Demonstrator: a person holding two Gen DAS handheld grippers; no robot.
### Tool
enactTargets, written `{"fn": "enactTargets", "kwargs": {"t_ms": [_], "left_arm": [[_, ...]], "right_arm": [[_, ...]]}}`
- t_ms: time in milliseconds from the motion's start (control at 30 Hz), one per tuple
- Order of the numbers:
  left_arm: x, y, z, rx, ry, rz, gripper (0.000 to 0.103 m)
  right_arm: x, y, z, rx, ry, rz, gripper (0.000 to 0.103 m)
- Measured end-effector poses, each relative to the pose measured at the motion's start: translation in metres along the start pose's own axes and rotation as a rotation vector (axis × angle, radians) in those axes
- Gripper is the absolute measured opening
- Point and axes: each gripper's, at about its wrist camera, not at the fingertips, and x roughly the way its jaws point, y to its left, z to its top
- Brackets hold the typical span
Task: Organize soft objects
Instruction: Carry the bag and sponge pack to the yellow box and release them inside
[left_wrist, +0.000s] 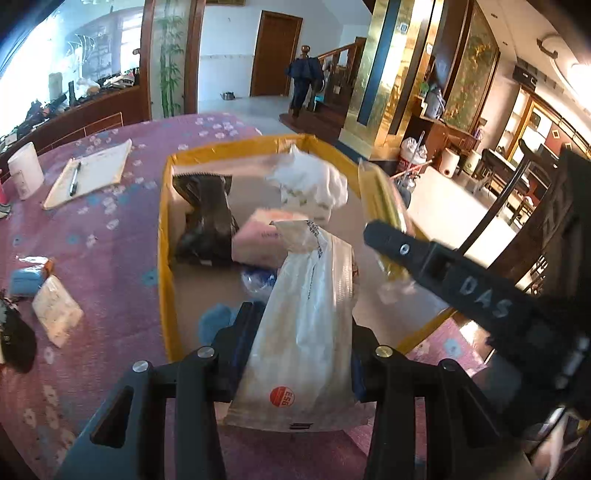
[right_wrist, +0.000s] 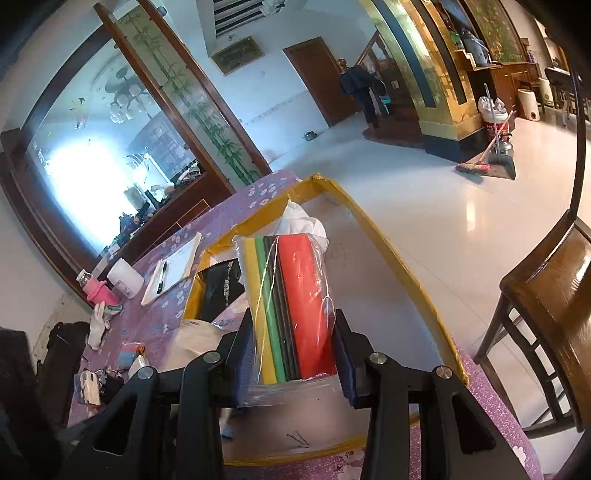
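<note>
Both packs hang over the yellow-edged box (left_wrist: 166, 206) at frame centre: left tongs (left_wrist: 299, 339) grasp a white bag (left_wrist: 306, 332), right tongs (right_wrist: 291, 332) a coloured-sheet pack (right_wrist: 291, 295). Next, I think, lowering and releasing inside.

On the table's left side I see a notepad (left_wrist: 90, 171) with a pen (left_wrist: 74, 179) on it, and a white cup (left_wrist: 25, 170) just beside. Far away a person (right_wrist: 360, 92) stands near a door (right_wrist: 317, 79). At right are a broom (right_wrist: 480, 162) and a chair (right_wrist: 546, 317).
</note>
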Motion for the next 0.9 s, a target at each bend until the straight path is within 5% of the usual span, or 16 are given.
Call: {"fn": "enactTargets", "kwargs": {"t_ms": [233, 367, 900], "left_arm": [[-0.002, -0.004, -0.004, 0.021, -0.047, -0.015, 0.044], [-0.005, 0.001, -0.002, 0.01, -0.058, -0.031, 0.06], [-0.034, 0.007, 0.002, -0.004, -0.095, -0.029, 0.061]], "right_arm": [[0.004, 0.008, -0.003, -0.035, 0.001, -0.06, 0.043], [0.003, 0.008, -0.003, -0.037, 0.003, -0.065, 0.044], [-0.013, 0.005, -0.004, 0.006, -0.081, -0.017, 0.053]]}}
